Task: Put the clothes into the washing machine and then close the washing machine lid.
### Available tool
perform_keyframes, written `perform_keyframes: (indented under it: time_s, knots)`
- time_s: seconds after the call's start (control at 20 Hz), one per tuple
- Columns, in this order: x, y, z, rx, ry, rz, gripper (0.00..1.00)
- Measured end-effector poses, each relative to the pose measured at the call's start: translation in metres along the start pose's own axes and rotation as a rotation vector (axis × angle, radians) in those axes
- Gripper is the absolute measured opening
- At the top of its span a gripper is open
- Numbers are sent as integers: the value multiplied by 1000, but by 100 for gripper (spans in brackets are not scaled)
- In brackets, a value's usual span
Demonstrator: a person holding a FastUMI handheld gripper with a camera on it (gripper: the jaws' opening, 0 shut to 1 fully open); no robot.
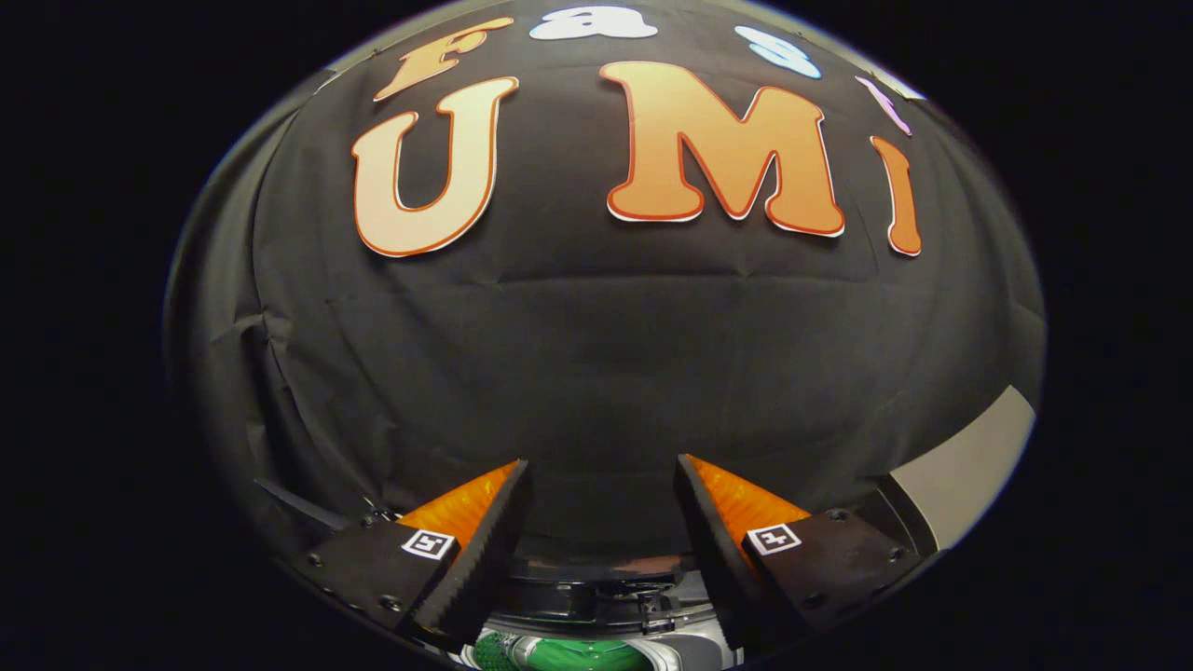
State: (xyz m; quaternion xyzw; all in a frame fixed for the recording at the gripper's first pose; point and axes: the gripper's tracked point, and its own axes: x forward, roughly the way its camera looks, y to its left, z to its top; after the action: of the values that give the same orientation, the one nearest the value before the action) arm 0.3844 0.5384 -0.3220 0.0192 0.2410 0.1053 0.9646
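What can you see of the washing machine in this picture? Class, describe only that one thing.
Only a sliver of the washing machine shows, low down between and beneath the fingers of the tool. A dark, glossy curved band, perhaps the raised lid or rim, crosses above a pale grey body with a small latch-like fitting. Below that sits something green, possibly clothing inside the tub. The tool's fingers stand apart, holding nothing; whether they touch the machine cannot be told.

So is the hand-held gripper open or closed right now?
Open. The hand-held gripper has its fingers spread apart with nothing between them; the washing machine sits just below.
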Motion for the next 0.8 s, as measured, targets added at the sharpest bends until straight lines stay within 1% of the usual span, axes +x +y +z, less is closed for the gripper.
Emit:
perform_keyframes:
  time_s: [0.8]
  knots:
    - [-76,0,-30,-6,-51,10,98]
